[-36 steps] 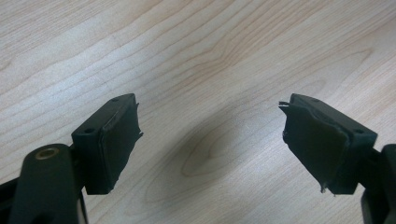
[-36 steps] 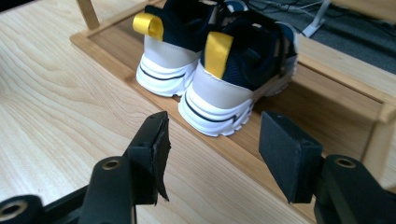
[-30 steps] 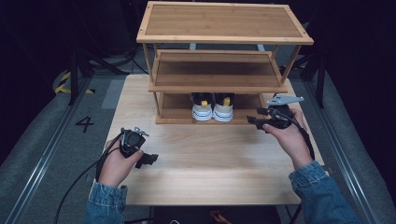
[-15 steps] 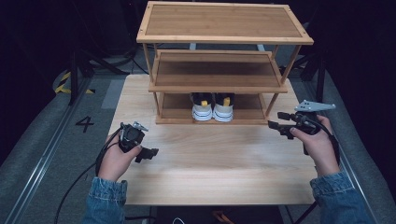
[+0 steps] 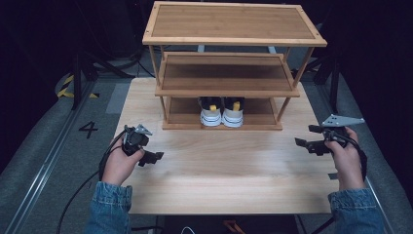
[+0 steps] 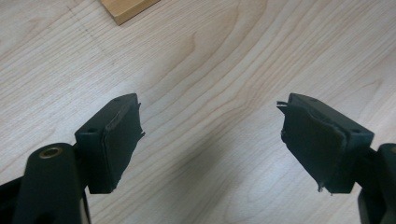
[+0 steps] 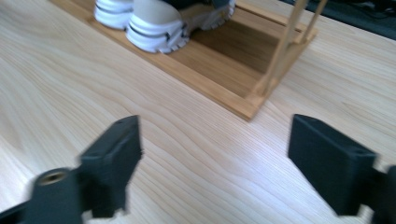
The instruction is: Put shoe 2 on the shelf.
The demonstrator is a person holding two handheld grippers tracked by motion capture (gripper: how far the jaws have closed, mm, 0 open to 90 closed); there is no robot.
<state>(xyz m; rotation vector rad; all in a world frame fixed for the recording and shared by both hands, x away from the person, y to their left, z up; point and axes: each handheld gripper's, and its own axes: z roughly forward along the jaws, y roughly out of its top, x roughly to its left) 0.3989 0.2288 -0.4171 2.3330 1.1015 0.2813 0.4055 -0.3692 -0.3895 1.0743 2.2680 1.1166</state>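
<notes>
The right gripper (image 5: 307, 136) has its jaws spread wide with nothing between them; they have just been opening, and bare wood grain shows across the gap in the right gripper view (image 7: 212, 163). It hangs near the right edge of the bench (image 5: 234, 180), held in the person's right hand (image 5: 343, 158), with its grey three-cornered plate on top and its jaws pointing left across the bench. The left gripper (image 5: 151, 157) also stands released, its jaws well apart over plain wood in the left gripper view (image 6: 210, 140), their worn pads frayed at the edges. The person's left hand (image 5: 119, 163) holds it near the left front of the bench, with its cable trailing off the edge.

Ahead of both grippers stands a three-tier wooden shoe rack (image 5: 234, 41). A pair of white sneakers (image 5: 222, 113) with yellow heel tabs sits side by side on its lowest shelf, heels toward the person, well apart from either gripper. In the right gripper view the sneakers (image 7: 154, 23) lie beyond the jaws to the upper left, and the rack's corner post (image 7: 285, 46) rises just ahead.
</notes>
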